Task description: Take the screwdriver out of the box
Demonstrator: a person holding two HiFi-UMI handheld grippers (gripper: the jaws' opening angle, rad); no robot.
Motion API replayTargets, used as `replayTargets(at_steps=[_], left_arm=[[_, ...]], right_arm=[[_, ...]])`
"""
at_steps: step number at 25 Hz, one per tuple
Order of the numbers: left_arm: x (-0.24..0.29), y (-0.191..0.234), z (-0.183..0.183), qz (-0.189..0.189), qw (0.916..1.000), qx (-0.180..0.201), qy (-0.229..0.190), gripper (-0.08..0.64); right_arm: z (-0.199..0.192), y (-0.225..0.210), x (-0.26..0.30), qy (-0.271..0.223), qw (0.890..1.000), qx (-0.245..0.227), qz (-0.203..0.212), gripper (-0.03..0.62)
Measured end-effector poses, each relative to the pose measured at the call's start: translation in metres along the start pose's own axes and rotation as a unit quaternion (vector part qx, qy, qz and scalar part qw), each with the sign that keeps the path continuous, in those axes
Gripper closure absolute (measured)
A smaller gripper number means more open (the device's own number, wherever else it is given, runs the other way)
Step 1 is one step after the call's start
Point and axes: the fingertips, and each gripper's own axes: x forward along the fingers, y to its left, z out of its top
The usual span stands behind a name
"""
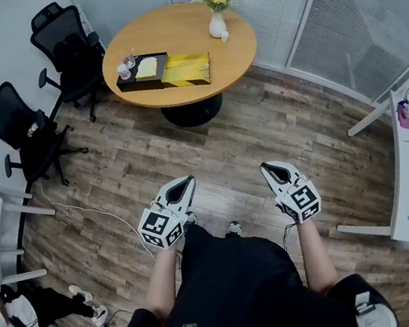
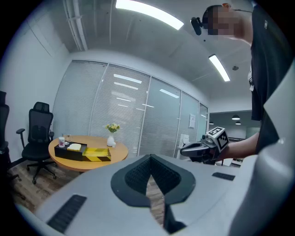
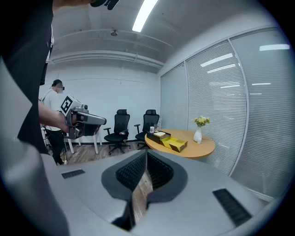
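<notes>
Left gripper [image 1: 184, 181]: jaws together at the tips, nothing between them. Right gripper [image 1: 270, 166]: jaws fully closed, likewise empty. Both are held over the wood-plank floor [image 1: 260, 128], well apart from the round wooden table [image 1: 240, 47].

The open rectangular box [image 1: 164, 71] lies near the table's left edge. One half is black and holds a pale flat item. The other half is yellow with black stripes. No screwdriver can be made out in it at this range.

A white vase of yellow flowers [image 1: 217, 24] stands near the far edge.
</notes>
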Motion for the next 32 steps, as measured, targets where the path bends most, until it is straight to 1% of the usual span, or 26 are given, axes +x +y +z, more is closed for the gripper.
replayTargets(at_steps=[3,10,13,18,23,28,30,32], left_arm=[[0.001,0.000,0.001,0.000,1.0000,0.001,-0.001,0.554],[-0.003,0.002,0.001,-0.002,1.0000,0.000,0.000,0.554],[-0.003,0.007,0.001,-0.003,1.0000,-0.001,0.001,0.554],[-0.003,0.012,0.001,-0.007,1.0000,-0.004,0.001,0.554],[-0.001,0.024,0.004,-0.019,0.9998,-0.005,0.002,0.554],[0.002,0.046,0.009,-0.034,0.9994,-0.009,0.001,0.554],[0.003,0.054,0.013,-0.042,0.9990,-0.010,0.000,0.554],[0.004,0.063,0.017,-0.051,0.9986,-0.011,0.000,0.554]], right_arm=[[0.006,0.000,0.002,0.003,1.000,-0.007,0.003,0.583],[-0.007,0.007,0.007,0.012,1.000,-0.001,0.012,0.583],[-0.006,0.010,0.011,0.021,1.000,0.000,0.013,0.583],[0.000,0.018,0.016,0.030,0.999,-0.013,0.022,0.583],[0.009,0.015,0.026,0.025,1.000,0.000,0.002,0.583],[0.028,0.024,0.039,-0.003,1.000,0.006,0.012,0.582],[0.032,0.025,0.045,-0.003,1.000,0.010,0.004,0.581],[0.037,0.023,0.052,-0.005,1.000,0.023,-0.010,0.581]])
